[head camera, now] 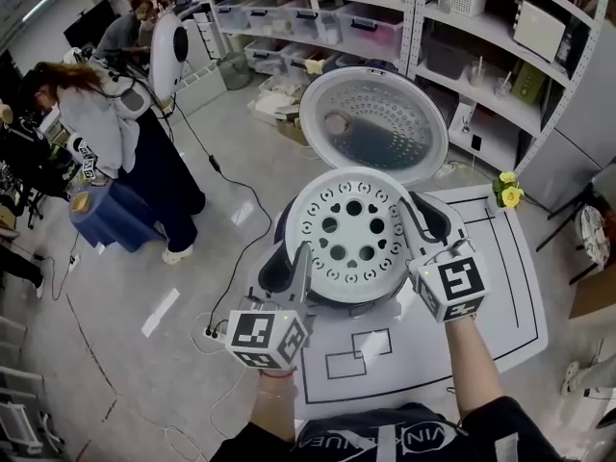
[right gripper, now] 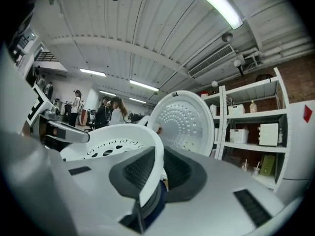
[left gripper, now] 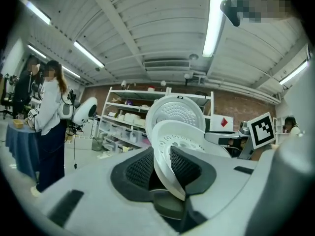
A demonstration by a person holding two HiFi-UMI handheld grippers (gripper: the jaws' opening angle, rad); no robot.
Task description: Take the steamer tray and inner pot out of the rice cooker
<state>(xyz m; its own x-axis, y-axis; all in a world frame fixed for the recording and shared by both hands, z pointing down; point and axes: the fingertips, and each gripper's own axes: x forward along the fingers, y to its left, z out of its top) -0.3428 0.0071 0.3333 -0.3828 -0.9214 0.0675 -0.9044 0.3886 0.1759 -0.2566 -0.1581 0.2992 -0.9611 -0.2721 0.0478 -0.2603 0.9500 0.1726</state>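
**pan_fan:** Starting big: grey concrete floor point(head camera: 192, 258), and metal shelves point(head camera: 481, 27) full of bins and boxes are running along the back wall. A person in a grey top point(head camera: 111, 123) is standing off to the left, well away from everything. The white desk point(head camera: 510, 287) with black outlines on it is sitting right below the camera.

**steamy_joe:** And the cooker?

**pan_fan:** The rice cooker lid point(head camera: 373, 123) is standing wide open, its dotted inner face pointing at the camera. In front of it the steamer tray point(head camera: 351, 229), white with round holes, is sitting over the cooker's mouth and covering it. I can't tell if it's clear of the body. The inner pot is hiding under it, so no view of that.

**steamy_joe:** What are the hands doing?

**pan_fan:** The left tool point(left gripper: 162, 168) is clamping the tray's near-left rim, which is running right between its black pads. The right tool point(right gripper: 153, 173) is pinching the rim on the right side the same way. Both are pointing roughly level, towards the lid.

**steamy_joe:** Anything tiny?

**pan_fan:** Just a little yellow flower point(head camera: 507, 192) sitting at the desk's far right corner.
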